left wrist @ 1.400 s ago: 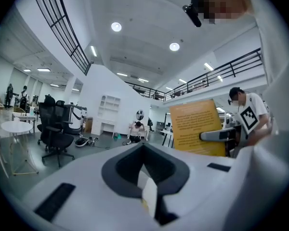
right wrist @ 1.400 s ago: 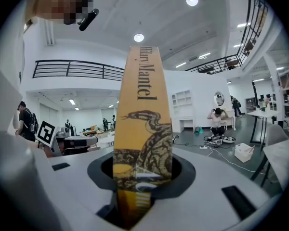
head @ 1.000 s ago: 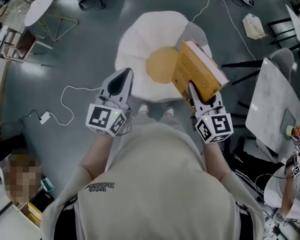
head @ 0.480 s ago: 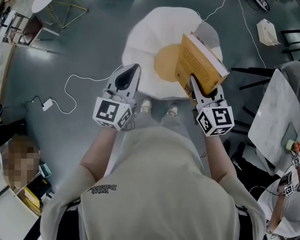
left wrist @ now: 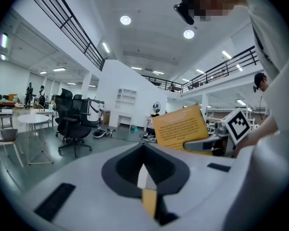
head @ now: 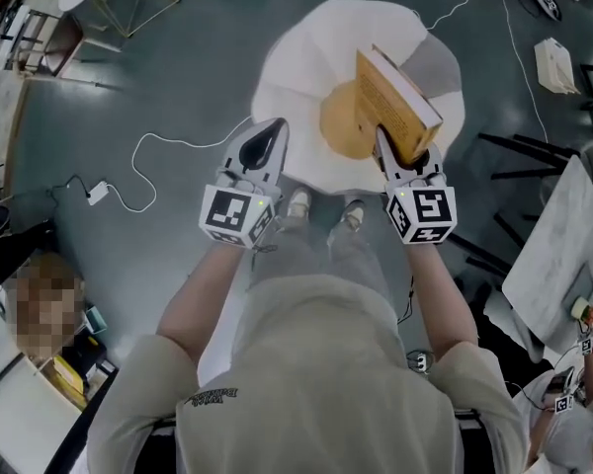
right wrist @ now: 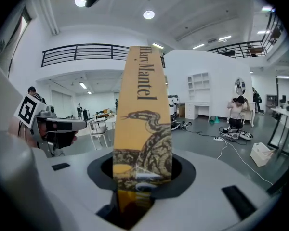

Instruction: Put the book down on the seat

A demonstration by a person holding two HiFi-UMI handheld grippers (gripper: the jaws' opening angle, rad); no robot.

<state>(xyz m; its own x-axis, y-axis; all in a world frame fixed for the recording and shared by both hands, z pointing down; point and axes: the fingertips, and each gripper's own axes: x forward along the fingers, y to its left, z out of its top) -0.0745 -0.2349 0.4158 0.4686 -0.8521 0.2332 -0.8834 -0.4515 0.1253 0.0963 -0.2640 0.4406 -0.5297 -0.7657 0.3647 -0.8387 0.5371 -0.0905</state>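
Observation:
The seat (head: 296, 67) is a white petal-shaped chair with a round tan cushion (head: 341, 126) in its middle. My right gripper (head: 400, 161) is shut on the lower edge of a thick yellow-orange book (head: 395, 107), which stands on end over the cushion's right side. In the right gripper view its spine (right wrist: 142, 119), with a snake drawing, rises straight up from between the jaws. My left gripper (head: 262, 146) hangs at the seat's near left edge, jaws together and holding nothing. From the left gripper view the book (left wrist: 180, 128) shows to the right.
A white cable (head: 143, 166) and charger (head: 97, 194) lie on the grey floor at the left. A marble-topped table (head: 563, 255) stands at the right, a white box (head: 556, 65) beyond it. My shoes (head: 298, 203) are at the seat's near edge. Black chair legs (head: 514, 151) lie right of the seat.
I have stepped closer to the seat. The right gripper has carried the book from the seat's right edge inward over the cushion. The left gripper has come along beside it.

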